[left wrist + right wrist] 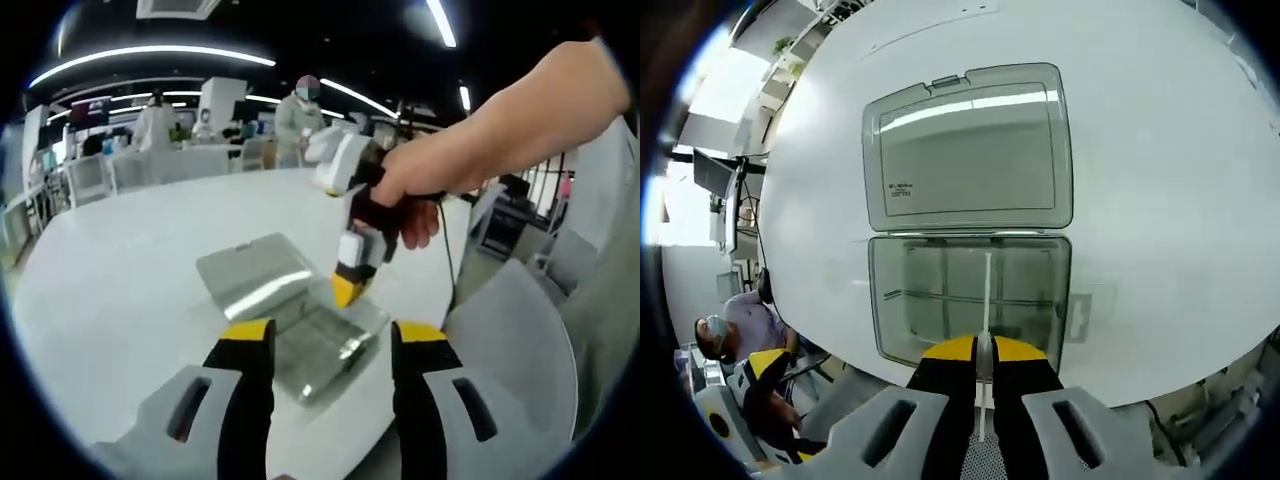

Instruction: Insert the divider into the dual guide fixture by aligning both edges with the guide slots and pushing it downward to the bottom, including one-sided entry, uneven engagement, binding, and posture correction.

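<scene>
Work is at the pushing-in step; a clear plastic box point(970, 300) sits near the edge of a round white table point(1160, 180), with its lid point(968, 150) flipped open and lying flat on the table just past it; inside the box a thin strip already runs across from side to side.

In the right gripper view, the right gripper point(983, 352) is closed on the divider point(986, 300), a thin clear plate seen edge-on; the plate stands up inside the box and crosses the strip; I cannot tell if both its edges are in their slots, or if it has reached the bottom.

In the left gripper view, the left gripper point(330, 335) hangs open and empty just above the near side of the box; a hand point(430, 180) holds the right gripper straight down over the box.

My guess for the next move: press the plate gently down, keeping it straight; if one side sticks, lift a little, level it, then push again; the left gripper could hold the box so it does not slide.
</scene>
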